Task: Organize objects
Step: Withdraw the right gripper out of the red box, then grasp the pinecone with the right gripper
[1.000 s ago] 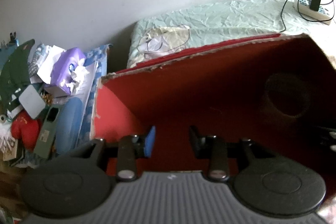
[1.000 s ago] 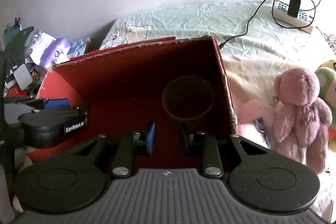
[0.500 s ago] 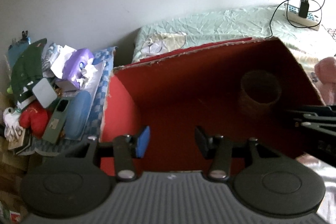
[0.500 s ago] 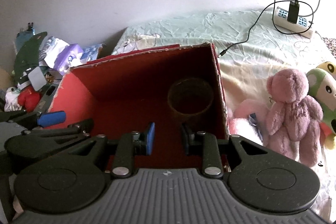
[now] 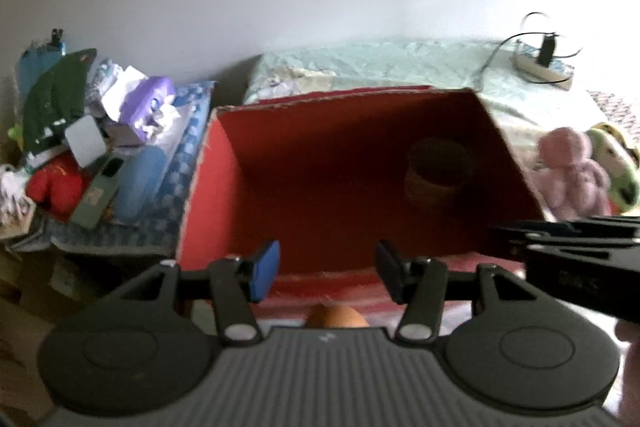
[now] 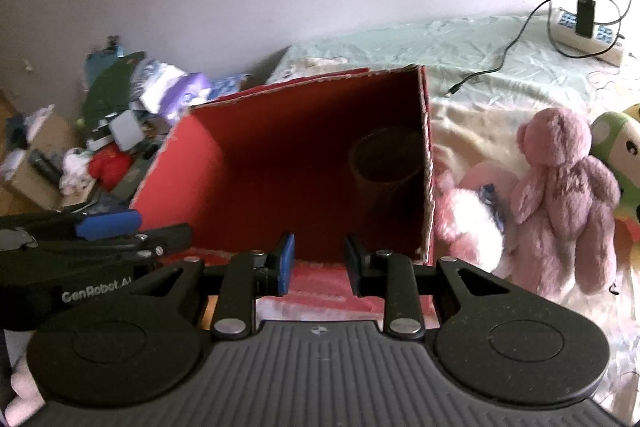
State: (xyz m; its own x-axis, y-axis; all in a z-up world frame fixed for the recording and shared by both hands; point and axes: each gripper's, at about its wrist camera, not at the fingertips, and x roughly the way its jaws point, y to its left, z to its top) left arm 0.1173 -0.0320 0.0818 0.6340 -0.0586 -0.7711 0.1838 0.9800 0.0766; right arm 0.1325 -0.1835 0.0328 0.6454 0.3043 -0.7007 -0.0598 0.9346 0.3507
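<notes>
An open red cardboard box (image 5: 340, 163) (image 6: 280, 155) lies on the bed, and a brown round container (image 5: 438, 171) (image 6: 384, 163) sits in its far right corner. My left gripper (image 5: 326, 267) hovers over the box's near edge; its jaws are opening and hold nothing. An orange object (image 5: 338, 317) peeks out just below it. My right gripper (image 6: 319, 261) is open and empty, also at the near edge, to the right of the left one (image 6: 108, 223). A pink plush bear (image 6: 560, 195), a pink-white plush (image 6: 472, 219) and a green plush (image 6: 616, 147) lie right of the box.
A cluttered pile (image 5: 100, 147) of tissue packs, boxes and a red item sits left of the box. A power strip (image 6: 588, 31) with a charger and cable lies on the pale green sheet (image 6: 400, 43) by the wall.
Both grippers have drawn back and risen from inside the box, so its near edge and the plush toys now show. The left jaws have spread wider.
</notes>
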